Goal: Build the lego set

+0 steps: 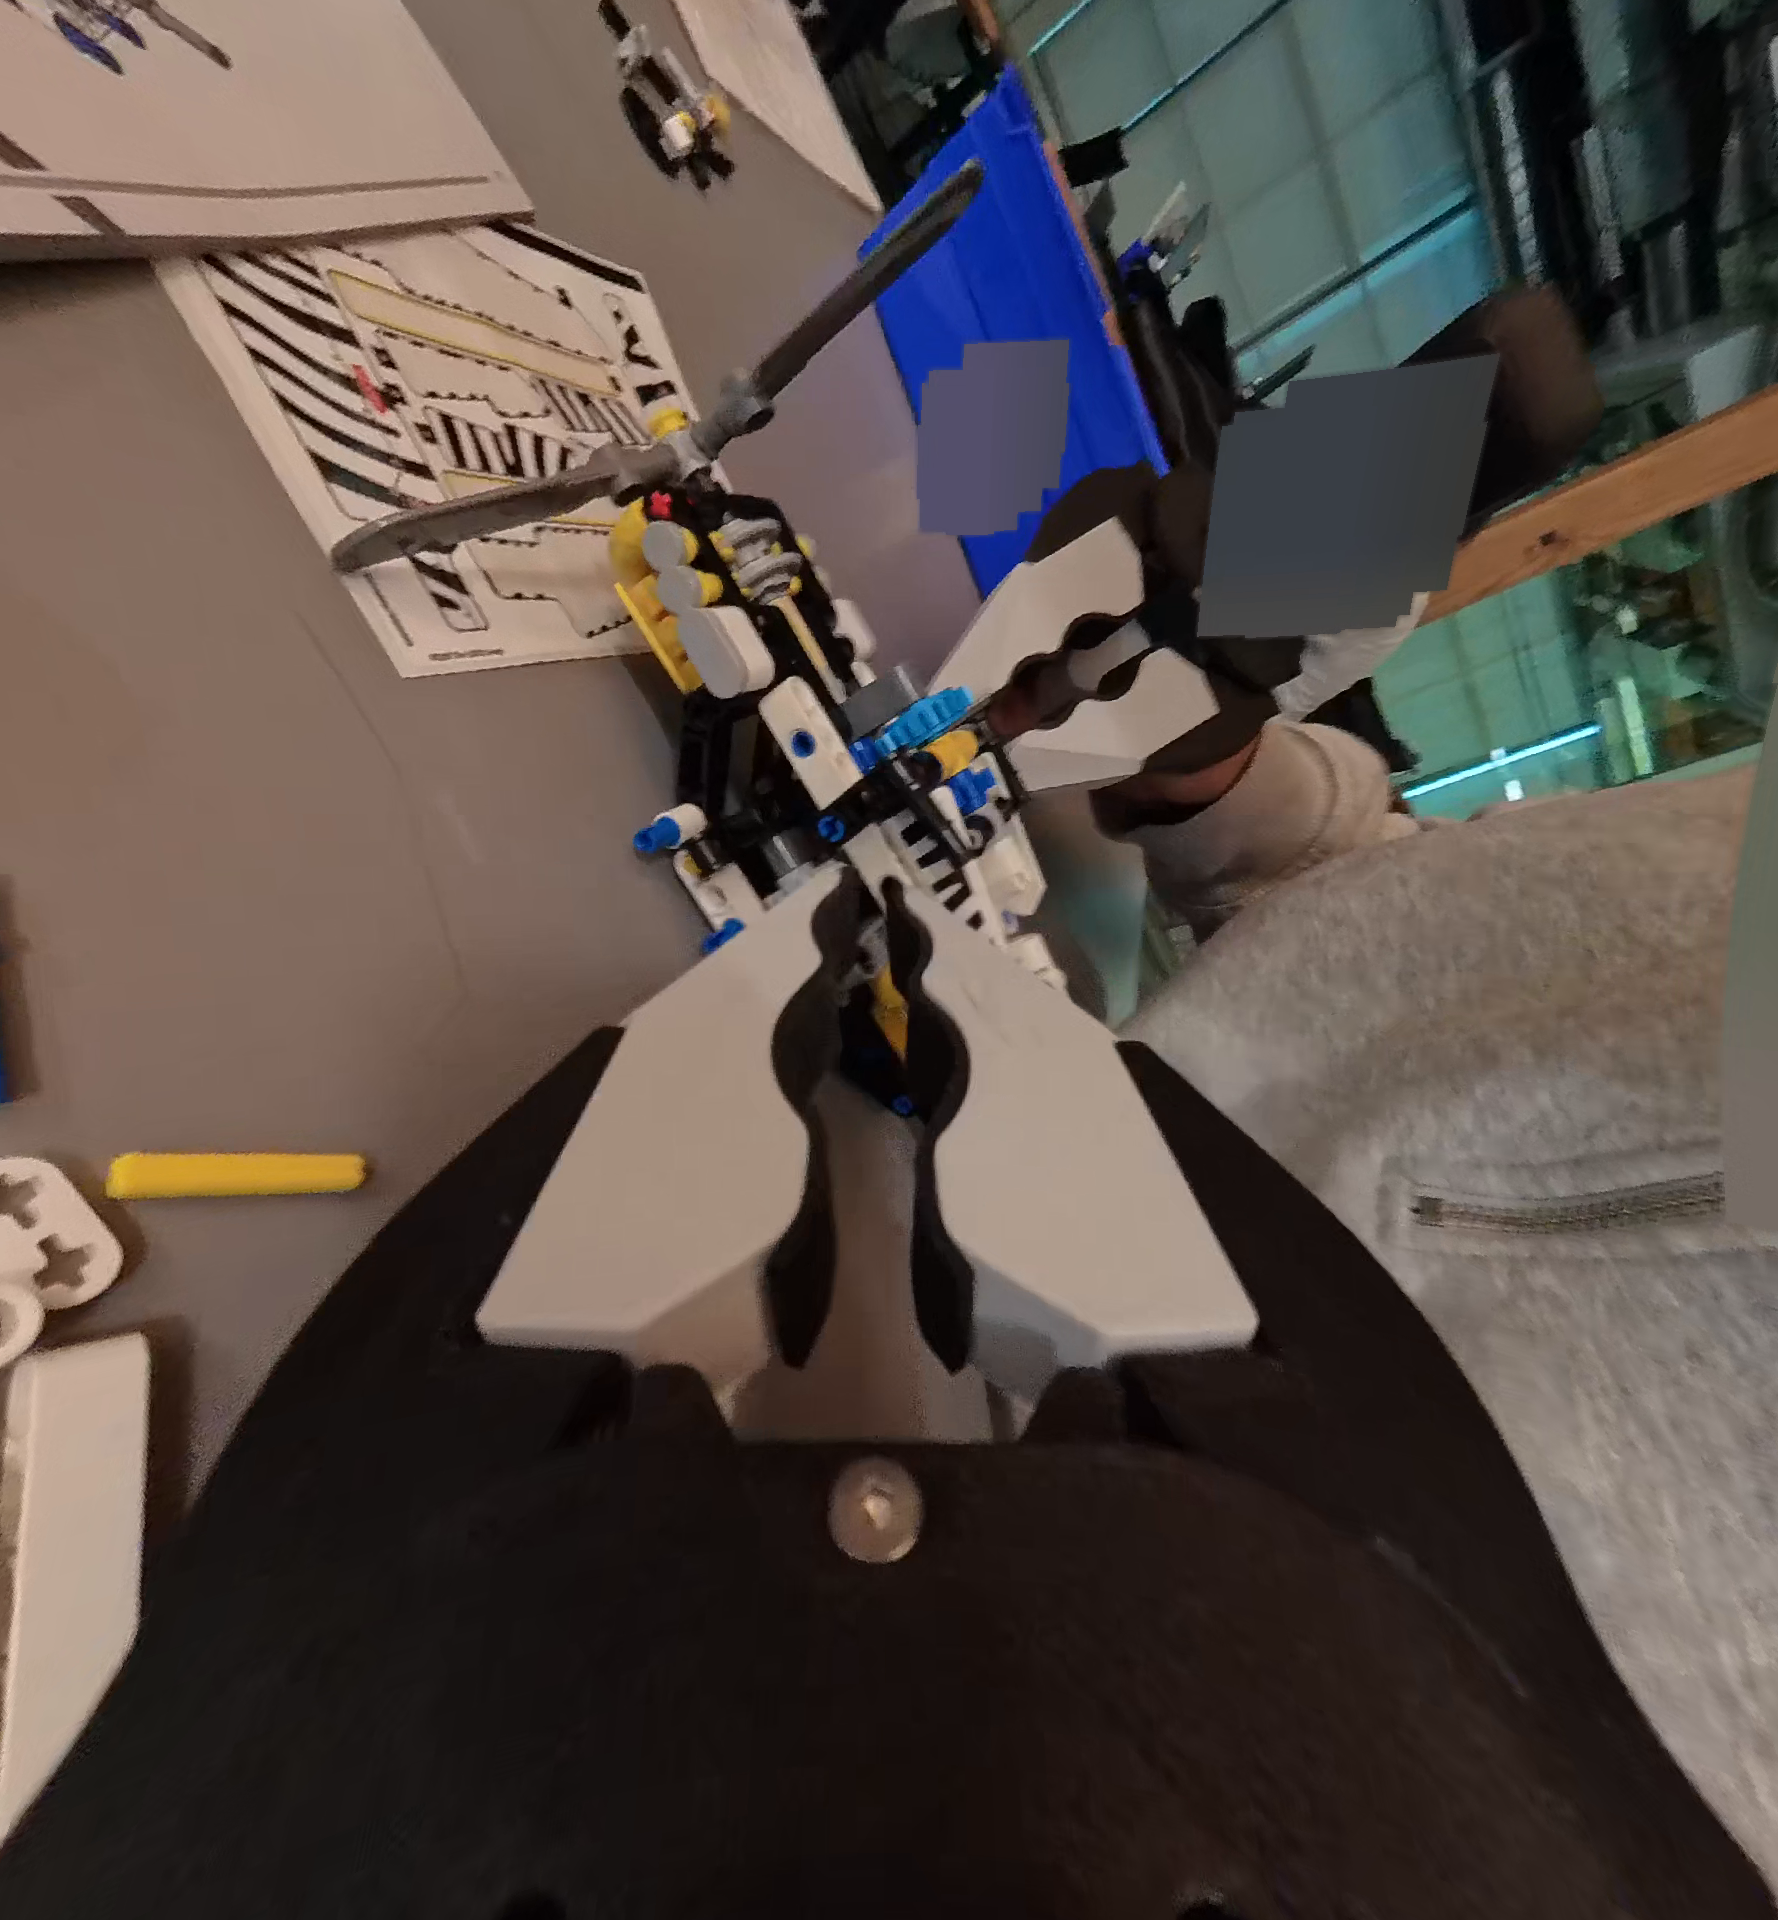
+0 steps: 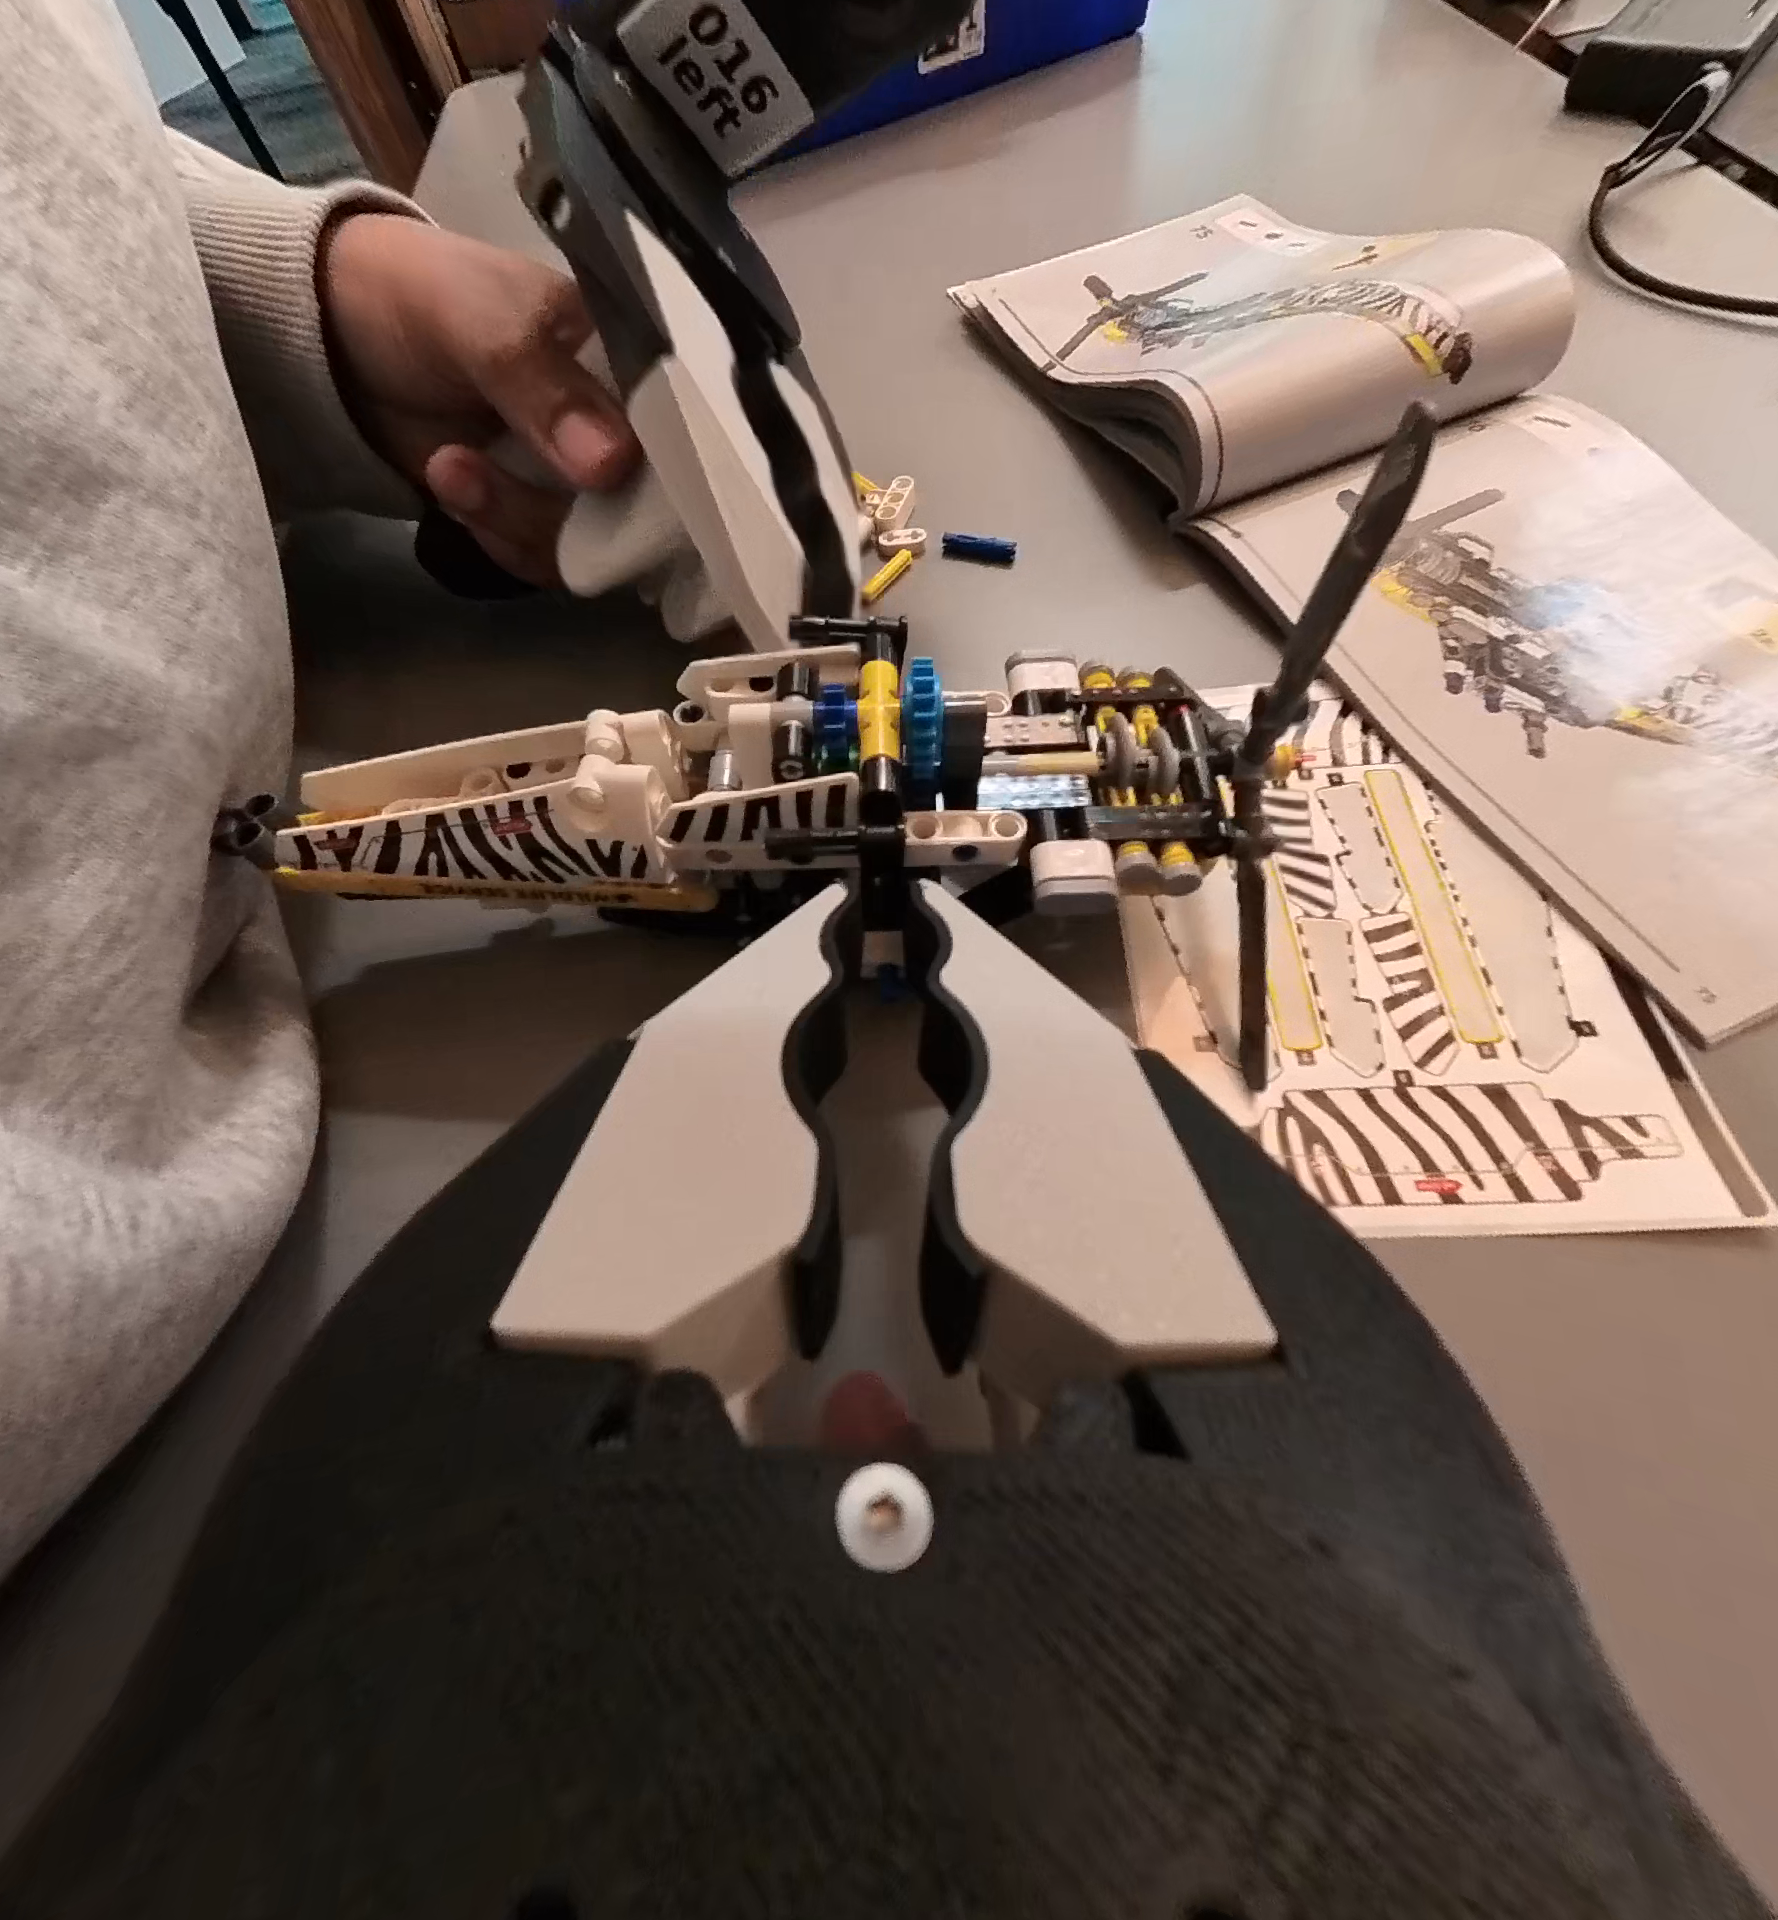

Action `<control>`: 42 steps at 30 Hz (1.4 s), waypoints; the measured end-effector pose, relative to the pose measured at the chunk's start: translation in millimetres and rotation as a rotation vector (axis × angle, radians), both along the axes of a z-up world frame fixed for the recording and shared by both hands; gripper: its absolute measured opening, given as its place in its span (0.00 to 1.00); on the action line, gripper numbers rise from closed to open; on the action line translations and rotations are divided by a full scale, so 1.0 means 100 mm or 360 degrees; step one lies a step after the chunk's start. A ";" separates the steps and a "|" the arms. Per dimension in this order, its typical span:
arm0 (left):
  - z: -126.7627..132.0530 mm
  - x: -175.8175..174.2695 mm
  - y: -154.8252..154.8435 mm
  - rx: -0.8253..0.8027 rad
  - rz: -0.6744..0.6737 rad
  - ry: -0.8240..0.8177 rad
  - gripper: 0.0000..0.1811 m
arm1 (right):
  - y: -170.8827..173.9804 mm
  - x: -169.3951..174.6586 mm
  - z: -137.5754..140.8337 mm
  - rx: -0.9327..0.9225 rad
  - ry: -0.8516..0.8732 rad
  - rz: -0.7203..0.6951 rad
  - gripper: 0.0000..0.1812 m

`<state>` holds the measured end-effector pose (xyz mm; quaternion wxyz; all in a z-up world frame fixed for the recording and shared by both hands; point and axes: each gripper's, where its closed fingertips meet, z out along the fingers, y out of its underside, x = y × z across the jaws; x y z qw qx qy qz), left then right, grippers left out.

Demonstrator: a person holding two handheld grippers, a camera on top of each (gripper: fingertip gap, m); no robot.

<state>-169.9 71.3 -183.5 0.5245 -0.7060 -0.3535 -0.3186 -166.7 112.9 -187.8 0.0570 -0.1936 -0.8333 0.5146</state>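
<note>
- Plastic throughout, the lego model [image 2: 864,769] is a half-built zebra-striped aircraft; it probably weighs little, with a stiff beam core but press-fit parts that could pop off under a careless squeeze.
- It sits low over the grey table [image 2: 1280,1558], close to the person's grey sleeve [image 2: 85,727]; whether it rests on the table or is lifted cannot be told.
- The right gripper [image 2: 880,914] is nearly closed, pinching a black beam at the model's near side.
- The left gripper [image 1: 869,914] is likewise narrowed onto the striped body, gripping from the opposite side.
- The safest holds, by judgement, are the black frame and white beams at mid-body, not the thin grey propeller [image 2: 1300,717] or the exposed blue gear [image 2: 921,727].
- In the right wrist view the long axis runs left to right: tail toward the sleeve, propeller end pointing right, over the sticker sheet [image 2: 1436,1122].
- Loose pieces [image 2: 895,520] lie beyond the model, and an open instruction booklet [image 2: 1280,332] farther back.
</note>
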 end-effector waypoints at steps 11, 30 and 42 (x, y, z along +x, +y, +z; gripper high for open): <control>-0.01 0.01 0.00 -0.0002 -0.0051 0.0015 0.02 | -0.01 -0.04 0.00 0.0012 0.0021 0.0021 0.03; -0.03 -0.12 0.00 -0.0076 -0.0093 0.0373 0.04 | -0.03 -0.04 0.00 -0.0032 -0.0088 0.0169 0.03; -0.05 -0.12 0.00 -0.0096 -0.0128 0.0411 0.02 | -0.04 -0.05 0.00 -0.0053 -0.0143 0.0179 0.03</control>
